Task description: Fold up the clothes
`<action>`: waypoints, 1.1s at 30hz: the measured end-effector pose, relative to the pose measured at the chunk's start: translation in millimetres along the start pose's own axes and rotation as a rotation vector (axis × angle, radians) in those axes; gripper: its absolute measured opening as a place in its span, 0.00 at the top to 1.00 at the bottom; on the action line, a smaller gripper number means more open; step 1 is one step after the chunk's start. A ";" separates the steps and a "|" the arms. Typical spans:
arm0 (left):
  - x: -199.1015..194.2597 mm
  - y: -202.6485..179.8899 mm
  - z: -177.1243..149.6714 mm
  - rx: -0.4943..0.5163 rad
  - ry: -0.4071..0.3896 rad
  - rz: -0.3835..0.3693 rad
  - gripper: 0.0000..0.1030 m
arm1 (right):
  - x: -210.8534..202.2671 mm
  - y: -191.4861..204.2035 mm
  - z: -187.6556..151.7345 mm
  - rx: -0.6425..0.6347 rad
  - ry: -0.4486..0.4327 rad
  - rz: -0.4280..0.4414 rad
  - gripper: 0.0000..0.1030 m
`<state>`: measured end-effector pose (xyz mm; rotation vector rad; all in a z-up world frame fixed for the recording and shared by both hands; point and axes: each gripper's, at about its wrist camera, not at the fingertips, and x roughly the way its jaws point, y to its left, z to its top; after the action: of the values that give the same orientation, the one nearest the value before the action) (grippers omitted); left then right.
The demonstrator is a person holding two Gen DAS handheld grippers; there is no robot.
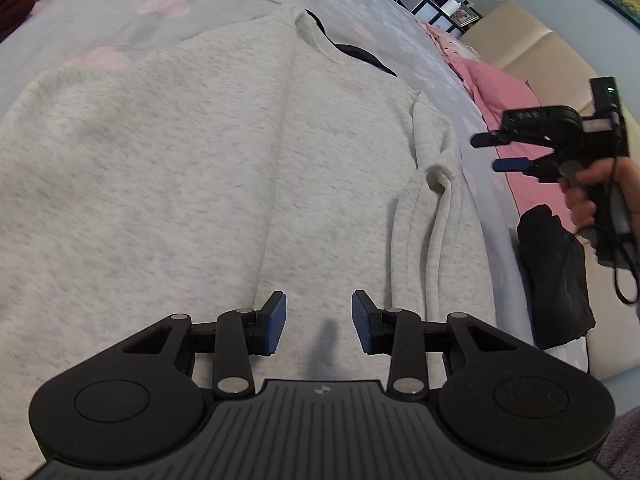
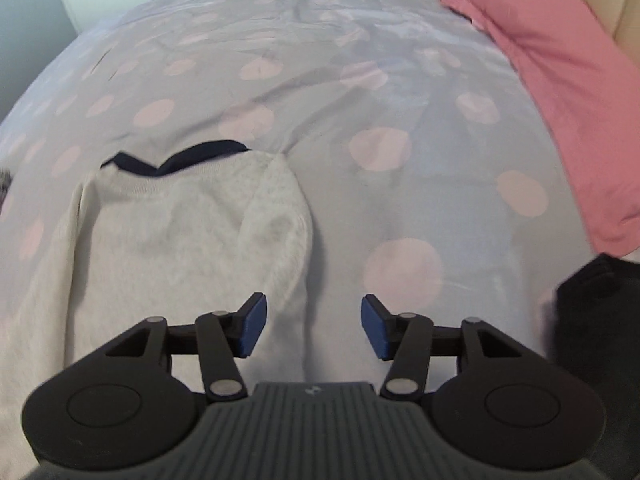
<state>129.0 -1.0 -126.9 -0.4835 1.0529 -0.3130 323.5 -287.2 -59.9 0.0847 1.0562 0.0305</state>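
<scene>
Blue-padded jaws of the left gripper (image 1: 319, 322) stand apart and hold nothing, just above the lower body of the sweater (image 1: 192, 168). That light grey sweater lies flat on the bed (image 1: 120, 4), neck end away from the camera, with a dark inner collar (image 1: 360, 54) showing at the neckline. A lengthwise crease runs down its middle. Its right sleeve (image 1: 432, 220) is folded back along the sweater's right edge, lying in long ridges.

Right of the sweater, past the sleeve, the right gripper (image 1: 486, 152) is in the air, held by a hand (image 1: 588, 192); its jaws are parted with nothing between them. In its own view the right gripper (image 2: 314, 328) is over the sweater's sleeve edge (image 2: 288, 240) and the bare sheet.

Beside the sweater's right edge a dark garment (image 1: 556, 276) sits at the bed's side. Beyond it lies a pink pillow (image 2: 560, 92). The bed's sheet (image 2: 360, 80) is pale grey with pink dots.
</scene>
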 end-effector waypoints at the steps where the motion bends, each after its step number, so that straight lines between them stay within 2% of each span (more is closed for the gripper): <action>1: 1.2 0.5 0.5 0.001 0.005 -0.002 0.68 | 8.0 0.7 5.1 0.018 0.004 0.006 0.46; 4: 4.0 2.6 1.9 0.010 0.017 -0.007 0.68 | 32.5 7.6 15.4 0.023 0.019 -0.022 0.46; 5: 4.7 4.0 2.6 0.008 0.021 -0.012 0.68 | 39.8 10.4 16.8 0.017 0.031 -0.026 0.54; 7: 6.2 7.5 4.9 -0.005 0.026 -0.023 0.68 | 52.0 18.6 18.6 -0.016 0.054 -0.035 0.86; 8: 6.6 9.3 6.3 -0.012 0.027 -0.028 0.68 | 57.5 23.8 19.2 -0.041 0.061 -0.052 0.86; 11: 8.2 13.1 9.8 -0.027 0.032 -0.043 0.68 | 73.1 41.2 18.7 -0.152 0.047 -0.185 0.87; 17: 7.3 17.0 13.8 -0.043 0.034 -0.054 0.68 | 90.4 47.5 18.0 -0.173 0.050 -0.229 0.87; 21: 1.2 13.0 12.0 -0.040 0.028 -0.042 0.67 | 87.3 50.3 18.2 -0.203 0.037 -0.246 0.83; 22: -1.7 10.8 11.4 -0.036 0.024 -0.040 0.66 | 83.3 50.9 18.6 -0.208 0.024 -0.253 0.79; 23: -4.6 8.5 11.1 -0.031 0.019 -0.042 0.66 | 76.3 52.2 19.0 -0.217 -0.002 -0.260 0.65; 25: -10.8 3.9 10.8 -0.016 0.002 -0.046 0.65 | 62.0 54.9 19.6 -0.236 -0.053 -0.271 0.49; 28: -23.1 -1.6 9.0 0.005 -0.026 -0.044 0.63 | 34.7 63.6 18.2 -0.276 -0.107 -0.258 0.47; 33: -45.9 -3.3 -0.2 0.033 -0.063 -0.009 0.60 | -14.2 86.5 0.3 -0.353 -0.158 -0.178 0.40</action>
<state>107.4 17.6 -90.8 -0.4656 0.9827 -0.3206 318.1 -202.0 -40.2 -0.3215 0.8834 0.0476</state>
